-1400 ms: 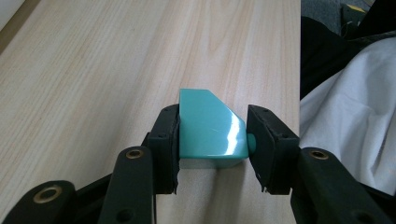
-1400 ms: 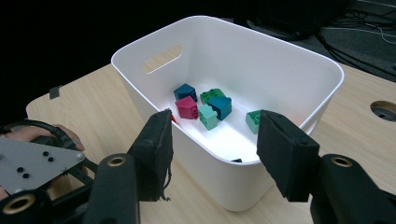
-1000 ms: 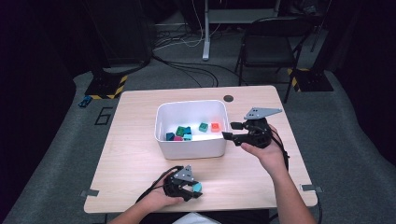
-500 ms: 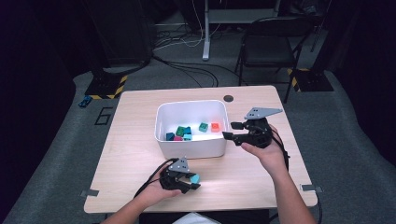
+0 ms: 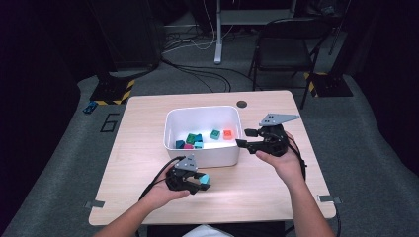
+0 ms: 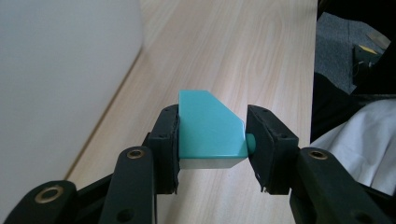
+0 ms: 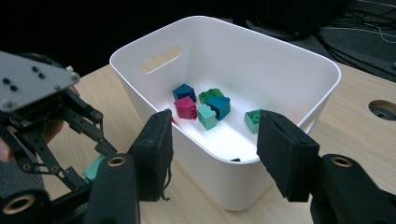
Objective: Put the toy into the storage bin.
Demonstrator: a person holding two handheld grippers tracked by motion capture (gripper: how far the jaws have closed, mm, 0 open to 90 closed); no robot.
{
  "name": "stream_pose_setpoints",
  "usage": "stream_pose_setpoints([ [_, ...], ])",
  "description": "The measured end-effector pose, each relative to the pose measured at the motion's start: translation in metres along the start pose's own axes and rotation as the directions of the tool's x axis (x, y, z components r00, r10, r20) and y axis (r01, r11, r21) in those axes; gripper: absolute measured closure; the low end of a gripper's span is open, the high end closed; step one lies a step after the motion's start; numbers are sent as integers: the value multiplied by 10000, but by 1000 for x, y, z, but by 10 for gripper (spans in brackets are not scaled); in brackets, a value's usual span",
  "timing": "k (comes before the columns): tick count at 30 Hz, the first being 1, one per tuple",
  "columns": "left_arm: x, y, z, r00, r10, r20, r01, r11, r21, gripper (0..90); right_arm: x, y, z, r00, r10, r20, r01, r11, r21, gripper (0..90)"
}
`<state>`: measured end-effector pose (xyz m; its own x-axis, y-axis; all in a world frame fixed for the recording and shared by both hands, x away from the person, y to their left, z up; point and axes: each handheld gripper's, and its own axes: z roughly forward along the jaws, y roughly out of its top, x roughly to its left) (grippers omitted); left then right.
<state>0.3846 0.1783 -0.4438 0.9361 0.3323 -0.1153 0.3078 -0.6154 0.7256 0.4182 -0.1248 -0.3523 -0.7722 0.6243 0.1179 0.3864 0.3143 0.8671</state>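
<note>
My left gripper (image 5: 201, 180) hangs just above the table in front of the white bin (image 5: 202, 109), shut on a turquoise block (image 5: 204, 177). In the left gripper view the block (image 6: 210, 128), with one slanted corner, sits squarely between the two pads (image 6: 170, 140). My right gripper (image 5: 244, 138) is at the bin's right side, pointing at it, open with nothing between its jaws. The right gripper view looks over the rim (image 7: 299, 60) at several small blocks inside, among them a magenta one (image 7: 186, 107) and a dark blue one (image 7: 183, 91).
A round hole (image 5: 241, 104) is in the tabletop behind the bin. A chair (image 5: 286, 39) and cables stand on the dark floor beyond the table. The bin wall (image 6: 60, 79) is close on the left of the held block.
My left gripper has risen off the table with the turquoise block and drifted a little toward the bin. The right gripper has stayed where it was.
</note>
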Motion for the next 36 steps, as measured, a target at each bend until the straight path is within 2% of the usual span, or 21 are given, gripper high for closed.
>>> stream_pose_setpoints([
  [5,5,16,-12,9997,72,-220,-76,9998,-170,567,0,0,0,10000,23,2,-23,10000,3,450],
  [18,13,54,-35,9997,38,-222,-52,9978,-654,567,-1,0,-1,10000,44,11,-44,10000,-12,450],
  [23,17,67,-44,9993,53,-370,-81,9969,-784,567,-1,0,-2,10000,38,25,-38,10000,-53,451],
  [31,31,88,-60,9987,-61,-511,6,9944,-1054,567,-2,0,-2,10000,27,46,-27,10000,-69,450],
  [36,40,99,-64,9977,-145,-660,68,9932,-1165,567,-1,0,-2,10000,33,38,-33,10000,-65,450],
])
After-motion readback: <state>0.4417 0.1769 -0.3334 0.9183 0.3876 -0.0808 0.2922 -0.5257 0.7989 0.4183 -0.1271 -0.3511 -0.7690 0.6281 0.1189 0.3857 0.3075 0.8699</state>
